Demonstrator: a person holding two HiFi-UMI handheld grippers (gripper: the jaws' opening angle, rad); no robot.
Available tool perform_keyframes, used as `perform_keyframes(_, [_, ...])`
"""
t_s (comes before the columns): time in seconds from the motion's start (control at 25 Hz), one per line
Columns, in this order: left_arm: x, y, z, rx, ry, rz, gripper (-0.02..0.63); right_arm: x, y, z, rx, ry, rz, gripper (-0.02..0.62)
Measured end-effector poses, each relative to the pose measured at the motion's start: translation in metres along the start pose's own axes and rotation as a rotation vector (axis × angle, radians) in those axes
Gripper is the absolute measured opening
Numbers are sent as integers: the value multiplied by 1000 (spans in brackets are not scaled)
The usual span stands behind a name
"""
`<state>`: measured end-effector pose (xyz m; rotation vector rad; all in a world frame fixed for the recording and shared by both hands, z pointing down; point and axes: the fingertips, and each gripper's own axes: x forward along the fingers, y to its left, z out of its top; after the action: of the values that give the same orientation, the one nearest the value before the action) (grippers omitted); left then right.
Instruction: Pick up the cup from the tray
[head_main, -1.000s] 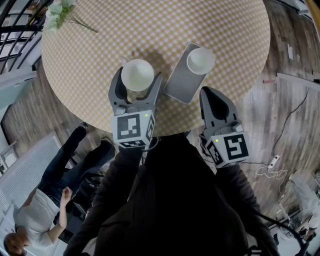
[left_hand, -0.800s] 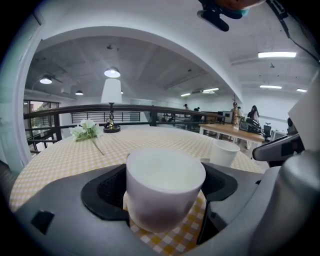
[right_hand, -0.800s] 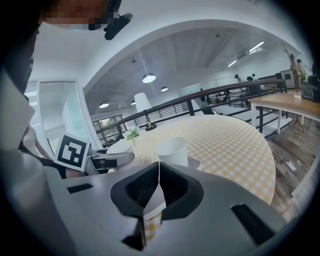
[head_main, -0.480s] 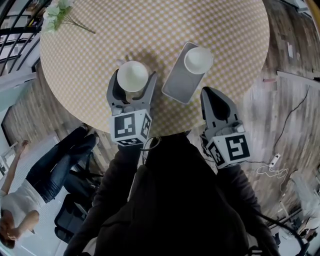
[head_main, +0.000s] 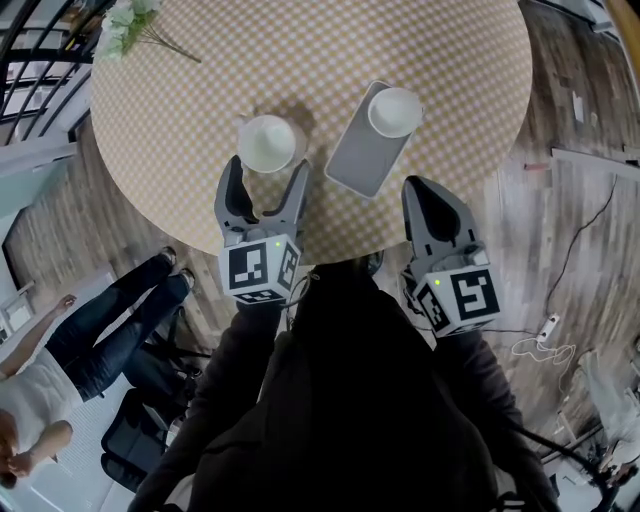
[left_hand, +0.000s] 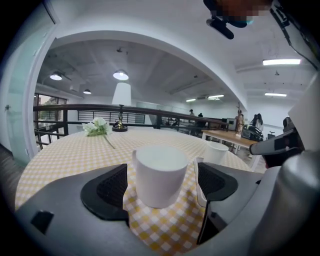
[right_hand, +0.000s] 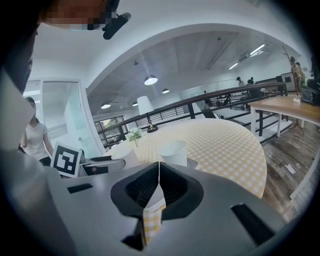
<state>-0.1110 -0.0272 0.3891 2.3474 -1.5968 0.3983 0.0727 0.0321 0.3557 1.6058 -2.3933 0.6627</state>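
Though right jaws are pressed together, left jaws gape at cup (head_main: 267, 143) beside tray (head_main: 355, 160)

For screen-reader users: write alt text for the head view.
Seen from above, the left hand-held gripper, jaws open, points at a white cup standing on a round checked table just beyond its tips. A second white cup sits on a grey tray to the right, and the right hand-held gripper, shut, hangs at the table's near edge.
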Motion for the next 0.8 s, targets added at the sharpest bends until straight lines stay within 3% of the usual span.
perform_keyframes(0.24, [-54,-15,17,-53,-74,-32,447,-12,18,6,-27,-36,17,8])
perform_keyframes(0.36, [-69,-22,32,-97,-125,-42,396,-18,25,13,-42,-66,23,8])
perform_keyframes(0.52, [-92,-37,54,-92,-187,-65,303,-36,37,22,-56,-111,22,8])
perform_keyframes(0.8, [-130,-63,75,-78,-241,-82,65,-63,61,33,-78,-167,23,8])
